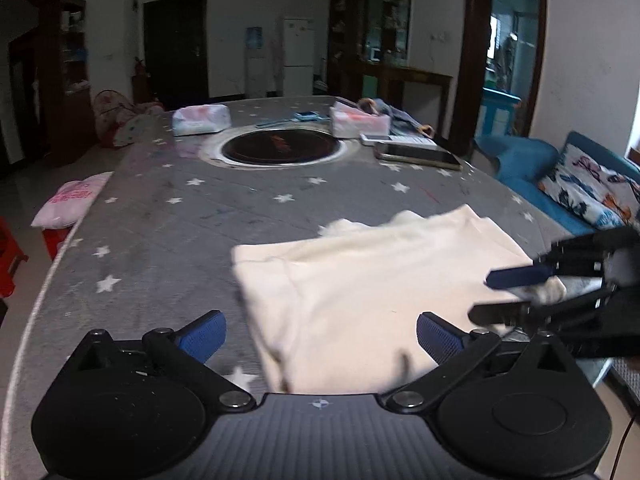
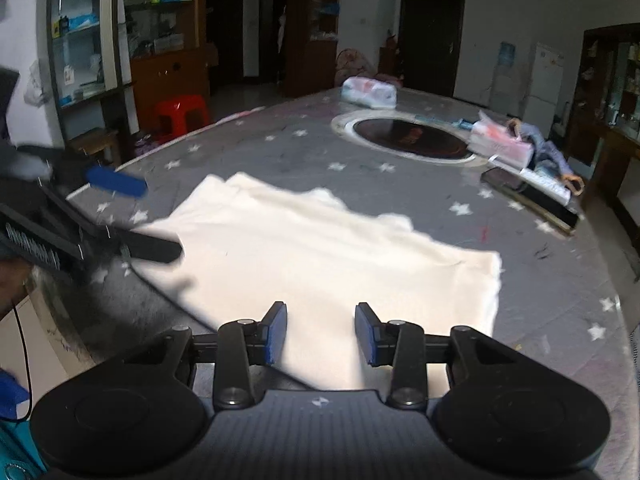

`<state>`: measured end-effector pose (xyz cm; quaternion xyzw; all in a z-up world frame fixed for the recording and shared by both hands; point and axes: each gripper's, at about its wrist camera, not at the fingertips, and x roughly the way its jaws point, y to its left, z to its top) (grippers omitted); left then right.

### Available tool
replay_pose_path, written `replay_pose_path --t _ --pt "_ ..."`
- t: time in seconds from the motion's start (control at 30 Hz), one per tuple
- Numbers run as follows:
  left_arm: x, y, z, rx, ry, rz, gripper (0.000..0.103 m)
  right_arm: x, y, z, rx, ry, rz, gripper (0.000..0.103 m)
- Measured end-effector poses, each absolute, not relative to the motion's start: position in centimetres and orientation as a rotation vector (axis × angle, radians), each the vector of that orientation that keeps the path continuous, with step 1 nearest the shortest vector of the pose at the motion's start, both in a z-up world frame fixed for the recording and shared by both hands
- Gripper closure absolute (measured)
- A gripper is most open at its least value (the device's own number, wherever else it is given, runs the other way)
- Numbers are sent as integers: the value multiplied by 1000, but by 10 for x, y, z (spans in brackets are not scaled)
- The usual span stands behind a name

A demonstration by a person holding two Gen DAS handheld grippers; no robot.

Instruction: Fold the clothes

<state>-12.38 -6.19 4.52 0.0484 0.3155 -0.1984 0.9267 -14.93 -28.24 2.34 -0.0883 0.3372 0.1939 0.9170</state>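
Observation:
A cream garment [image 1: 372, 280] lies folded flat on the grey star-patterned tablecloth [image 1: 168, 216], near the table's front edge; it also shows in the right wrist view [image 2: 320, 248]. My left gripper [image 1: 320, 336] is open wide and empty, its blue pads on either side of the garment's near edge. My right gripper [image 2: 320, 332] is open and empty, just above the garment's near edge. The right gripper also shows at the right of the left wrist view [image 1: 500, 292], open. The left gripper shows at the left of the right wrist view [image 2: 156, 220], open.
An induction hob [image 1: 280, 148] is set in the table's middle. Behind it lie tissue packs [image 1: 200, 120], a pink-white box [image 1: 360, 120], a tablet [image 1: 420, 156] and papers. A pink bag [image 1: 72, 200] rests at the left edge. A blue sofa [image 1: 568, 184] stands right.

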Motion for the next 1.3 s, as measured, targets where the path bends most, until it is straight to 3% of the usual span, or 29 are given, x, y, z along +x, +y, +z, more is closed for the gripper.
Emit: replay_pose_path --t 0.33,1.3 --pt "-113 -27 61 -44 624 -279 0 -151 -258 36 -221 661 453 62" --pt "-90 -3 50 -156 783 -154 0 -143 -166 22 -375 614 634 62"
